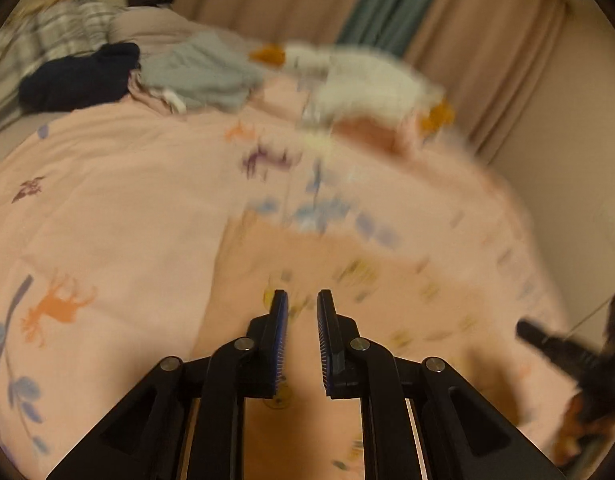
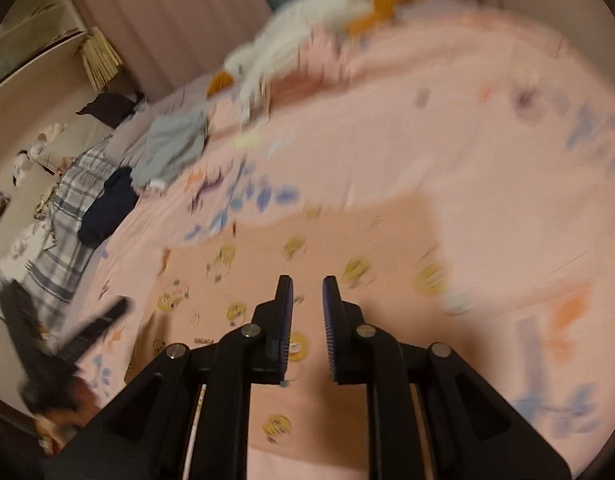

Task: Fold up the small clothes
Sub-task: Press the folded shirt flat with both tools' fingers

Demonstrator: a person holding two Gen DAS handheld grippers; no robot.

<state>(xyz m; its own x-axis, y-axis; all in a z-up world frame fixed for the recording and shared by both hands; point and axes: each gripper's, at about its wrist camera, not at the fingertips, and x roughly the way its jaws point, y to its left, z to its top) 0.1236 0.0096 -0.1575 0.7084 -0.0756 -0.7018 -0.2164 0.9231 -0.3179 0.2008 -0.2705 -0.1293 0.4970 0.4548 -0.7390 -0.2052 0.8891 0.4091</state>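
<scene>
A small peach garment (image 2: 307, 256) with yellow cartoon prints lies flat on the pink bed cover (image 2: 447, 128). It also shows in the left wrist view (image 1: 307, 272), blurred. My left gripper (image 1: 302, 304) is open and empty just above the garment. My right gripper (image 2: 307, 290) is open and empty above the garment's middle. The right gripper shows at the right edge of the left wrist view (image 1: 555, 344); the left one shows at the lower left of the right wrist view (image 2: 95, 324).
A grey-blue garment (image 1: 203, 72), a dark navy garment (image 1: 79, 80) and a plaid cloth (image 1: 47, 40) lie at the far end of the bed. A white and orange plush toy (image 1: 367, 80) lies by the curtains (image 1: 487, 40). A shelf (image 2: 47, 52) stands at the left.
</scene>
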